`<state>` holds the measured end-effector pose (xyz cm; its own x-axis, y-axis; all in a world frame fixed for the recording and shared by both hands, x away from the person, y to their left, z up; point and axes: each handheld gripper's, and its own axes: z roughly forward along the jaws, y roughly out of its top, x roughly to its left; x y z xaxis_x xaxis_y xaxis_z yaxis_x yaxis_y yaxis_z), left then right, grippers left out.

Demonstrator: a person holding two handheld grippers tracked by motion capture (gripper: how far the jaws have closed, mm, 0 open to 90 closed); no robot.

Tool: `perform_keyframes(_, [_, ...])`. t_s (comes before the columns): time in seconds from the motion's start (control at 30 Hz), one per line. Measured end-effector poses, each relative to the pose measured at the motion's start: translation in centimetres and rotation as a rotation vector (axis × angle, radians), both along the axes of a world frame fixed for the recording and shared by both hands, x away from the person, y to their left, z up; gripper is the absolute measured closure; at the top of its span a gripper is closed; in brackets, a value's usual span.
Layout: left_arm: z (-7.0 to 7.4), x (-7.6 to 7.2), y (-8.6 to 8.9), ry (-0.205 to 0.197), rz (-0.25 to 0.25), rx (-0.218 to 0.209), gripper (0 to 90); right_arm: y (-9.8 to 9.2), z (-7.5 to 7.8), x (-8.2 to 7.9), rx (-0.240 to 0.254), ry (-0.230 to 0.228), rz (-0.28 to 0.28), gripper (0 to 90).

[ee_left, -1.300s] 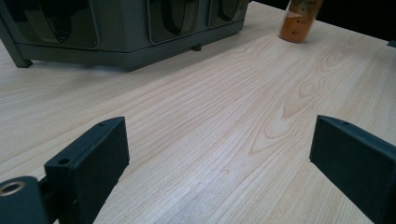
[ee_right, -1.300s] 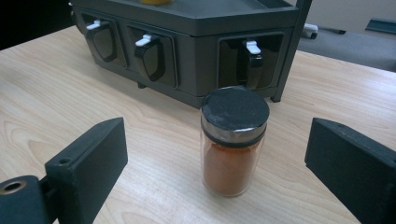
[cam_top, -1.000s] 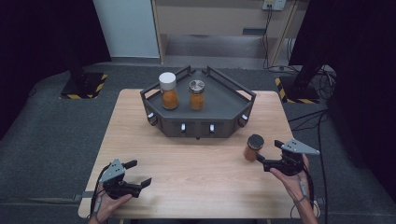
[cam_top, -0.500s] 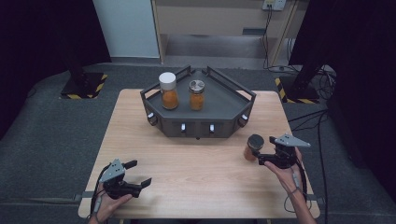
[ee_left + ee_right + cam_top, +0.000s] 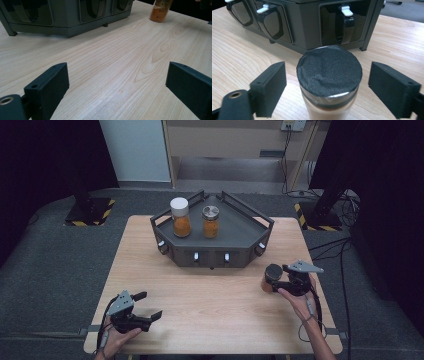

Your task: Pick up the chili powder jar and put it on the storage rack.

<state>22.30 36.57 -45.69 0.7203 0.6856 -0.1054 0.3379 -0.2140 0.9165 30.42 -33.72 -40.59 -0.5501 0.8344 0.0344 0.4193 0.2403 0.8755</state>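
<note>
Three spice jars are in play, and the one that matters, the black-lidded jar (image 5: 329,75), stands upright on the wooden surface (image 5: 210,295) at its right side, just near of the dark grey rack (image 5: 215,251). The right gripper (image 5: 278,281) straddles it: its jaws have just been closing with the jar between them, yet in the right gripper view a gap shows on either side of the lid, so the pads do not press on it. Far off on the rack stand a white-lidded jar (image 5: 180,217) and a metal-lidded jar (image 5: 210,221), both apart from the work. The left gripper (image 5: 145,307) rests low at the near left with its jaws wide and nothing in them. The jar looks rigid, probably glass, though the view cannot settle that; filled with orange-brown powder, it likely has modest weight and a smooth wall that could slip or tip if pinched off-centre. A squeeze on the wall just below the lid, square across its width, seems the safest hold.
</note>
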Motion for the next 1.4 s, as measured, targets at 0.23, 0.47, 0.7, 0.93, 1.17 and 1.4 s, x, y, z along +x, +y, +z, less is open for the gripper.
perform_keyframes(0.23, [0.0,0.0,0.0,0.000,0.000,0.000,4.1,0.3,-0.5,1.0,0.005,0.015,-0.007,20.7])
perform_keyframes(0.47, [0.0,0.0,0.0,0.001,-0.001,0.001,4.1,0.2,-1.1,1.4,0.013,0.016,0.005,31.7])
perform_keyframes(0.7, [0.0,0.0,0.0,0.001,0.000,0.003,4.2,0.6,-0.8,1.1,-0.023,-0.001,0.006,33.0])
perform_keyframes(0.93, [0.0,0.1,0.0,0.003,-0.003,0.004,4.2,0.7,-0.5,1.2,-0.036,0.005,0.012,33.2])
perform_keyframes(1.17, [0.0,0.0,0.0,0.002,-0.002,0.003,4.3,0.8,0.3,1.3,-0.040,0.012,0.024,33.5])
perform_keyframes(1.4, [0.0,0.0,0.0,0.002,-0.001,0.003,4.2,1.0,1.7,1.4,-0.050,0.007,0.040,33.7])
